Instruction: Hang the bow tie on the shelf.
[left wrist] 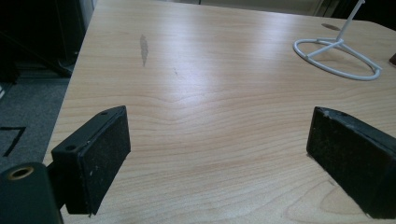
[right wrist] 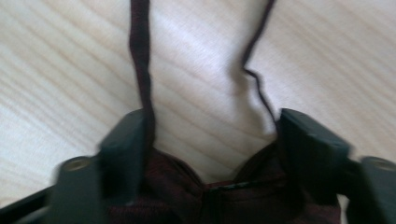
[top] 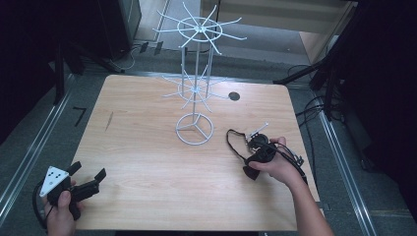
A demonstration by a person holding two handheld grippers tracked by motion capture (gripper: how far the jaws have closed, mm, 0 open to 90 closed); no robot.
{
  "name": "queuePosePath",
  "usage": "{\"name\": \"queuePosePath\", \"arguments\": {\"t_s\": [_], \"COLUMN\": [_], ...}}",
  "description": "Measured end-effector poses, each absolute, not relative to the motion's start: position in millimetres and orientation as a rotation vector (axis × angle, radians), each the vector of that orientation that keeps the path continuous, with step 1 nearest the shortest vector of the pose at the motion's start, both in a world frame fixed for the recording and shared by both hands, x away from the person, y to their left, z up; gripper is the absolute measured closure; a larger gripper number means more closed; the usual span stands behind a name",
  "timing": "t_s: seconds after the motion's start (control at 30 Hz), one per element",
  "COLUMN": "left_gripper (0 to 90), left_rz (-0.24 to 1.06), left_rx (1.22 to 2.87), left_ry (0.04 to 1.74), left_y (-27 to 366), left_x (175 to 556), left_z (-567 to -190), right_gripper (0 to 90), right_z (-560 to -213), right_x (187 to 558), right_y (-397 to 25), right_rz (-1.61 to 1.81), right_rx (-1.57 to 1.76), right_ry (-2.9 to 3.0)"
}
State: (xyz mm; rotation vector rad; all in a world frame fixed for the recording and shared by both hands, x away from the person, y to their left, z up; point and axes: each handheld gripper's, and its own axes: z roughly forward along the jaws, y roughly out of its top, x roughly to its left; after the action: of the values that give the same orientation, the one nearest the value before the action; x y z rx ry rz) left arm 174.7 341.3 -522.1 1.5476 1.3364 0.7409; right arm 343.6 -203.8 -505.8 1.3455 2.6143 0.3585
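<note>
A white wire display stand [top: 196, 98] with two tiers of hook arms rises from a ring base at the middle of the wooden table [top: 147, 162]; its base ring [left wrist: 327, 46] lies far right in the left gripper view. A dark maroon bow tie [right wrist: 187, 191] lies on the table right of the stand, and its thin strap [right wrist: 140, 56] loops away over the wood [top: 229, 140]. My right gripper [top: 255, 143] is down over the bow tie, its jaws [right wrist: 215, 121] apart on either side of it. My left gripper [top: 89, 170] hovers open at the front-left corner [left wrist: 219, 121], with nothing between its jaws.
A round dark hole [top: 234, 96] marks the table behind the stand. A grey smudge [top: 108, 120] shows on the left part of the top. Dark equipment and cables [top: 314, 105] surround the table on the floor.
</note>
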Motion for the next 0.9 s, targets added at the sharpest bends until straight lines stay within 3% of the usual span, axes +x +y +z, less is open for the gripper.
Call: {"name": "queuePosePath", "arguments": {"t_s": [0.4,0.47,0.7,0.9], "left_gripper": [6.7,6.7,6.7,6.7], "left_rz": [0.741,0.74,0.74,0.736], "left_rx": [1.552,1.551,1.553,1.548], "left_ry": [1.337,1.336,1.335,1.332], "left_y": [341,341,341,342], "left_x": [175,175,175,175], "left_z": [-522,-522,-522,-522], "right_gripper": [68.8,77.9,89.1,90.0], "right_z": [-506,-506,-507,-511], "right_x": [349,351,354,349], "right_y": [-205,-208,-212,-215], "right_rz": [0.341,0.328,0.343,0.463], "right_rx": [1.37,1.391,1.423,1.447], "right_ry": [2.567,2.555,2.524,2.477]}}
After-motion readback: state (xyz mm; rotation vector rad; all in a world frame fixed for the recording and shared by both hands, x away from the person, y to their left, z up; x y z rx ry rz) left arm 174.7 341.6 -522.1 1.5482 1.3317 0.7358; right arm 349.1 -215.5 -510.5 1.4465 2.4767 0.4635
